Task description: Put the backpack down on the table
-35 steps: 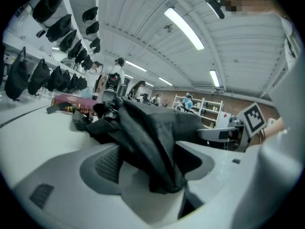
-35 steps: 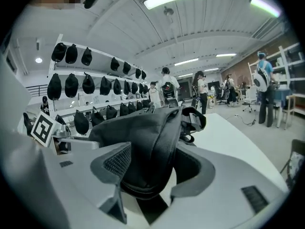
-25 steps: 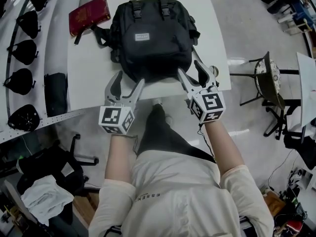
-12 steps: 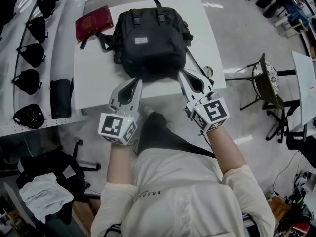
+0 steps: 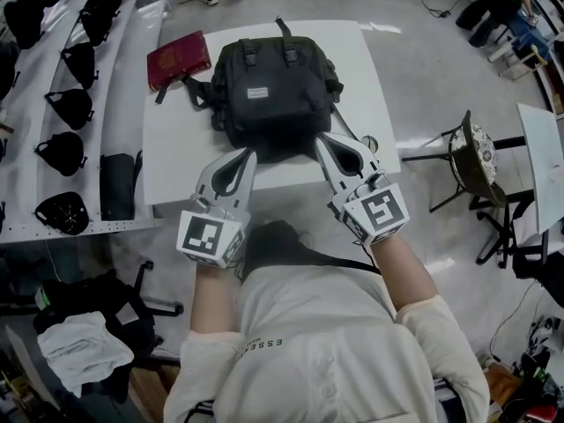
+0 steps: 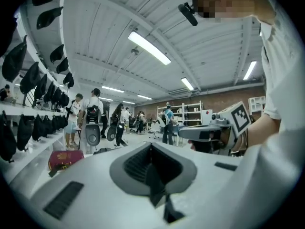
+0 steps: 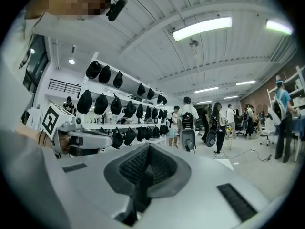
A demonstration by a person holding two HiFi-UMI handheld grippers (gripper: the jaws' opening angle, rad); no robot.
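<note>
The black backpack lies flat on the white table, straps trailing off its sides. My left gripper and right gripper hover side by side in front of its near edge, raised and pointing level across the room. In the left gripper view the left gripper has its jaws pressed together with nothing in them. The right gripper looks the same in the right gripper view: shut and empty. Neither gripper touches the backpack.
A dark red pouch lies on the table's far left corner. Shelves of black caps run along the left. A chair stands to the right, and another with a white cloth at lower left. People stand far off.
Both grippers went from wide open at the backpack's near edge to shut, and rose away from the table. The backpack stays lying on the table.
</note>
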